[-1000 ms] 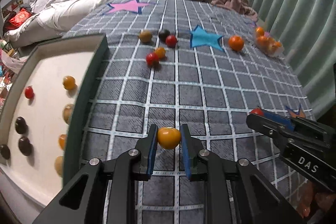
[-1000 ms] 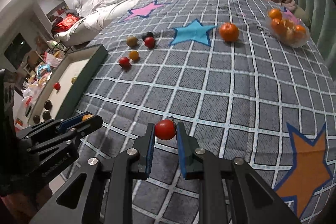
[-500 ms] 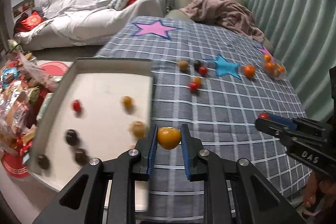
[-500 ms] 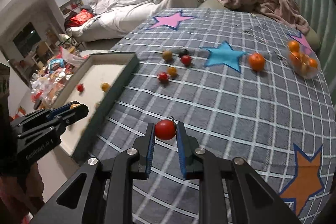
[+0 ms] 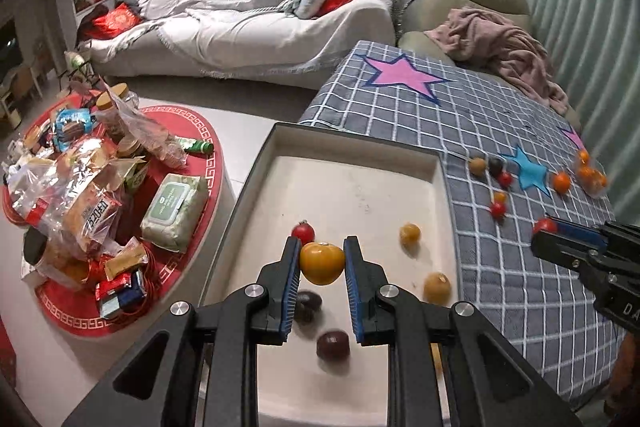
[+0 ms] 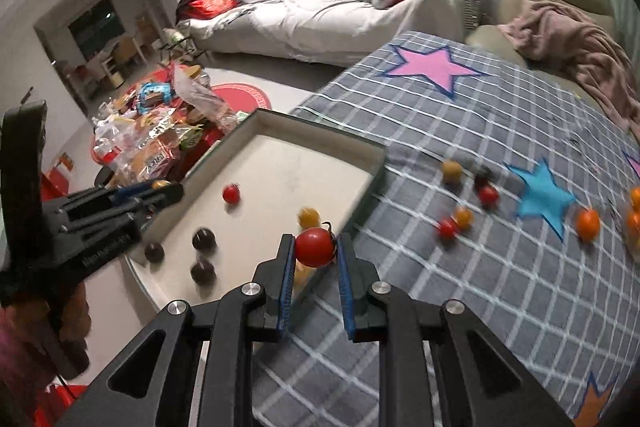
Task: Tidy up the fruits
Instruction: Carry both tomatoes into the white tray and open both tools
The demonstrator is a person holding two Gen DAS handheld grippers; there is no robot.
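The right gripper (image 6: 316, 251) clamps a red tomato (image 6: 315, 247) above the tray's (image 6: 320, 141) near corner. In the tray lie a red tomato (image 6: 231, 193), a yellow one (image 6: 309, 217) and three dark fruits (image 6: 203, 239). The left gripper (image 6: 166, 189) holds a yellow fruit (image 6: 161, 183) at the tray's left edge. More fruits (image 6: 464, 217) dot the checked cloth (image 6: 500, 267).

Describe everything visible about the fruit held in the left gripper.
The orange tomato is round, smooth and glossy, orange-yellow, with a small pale stem scar on top. The left gripper holds it in the air, its blue-padded fingers pressing on both sides, above the white-floored tray. Nothing else touches it.
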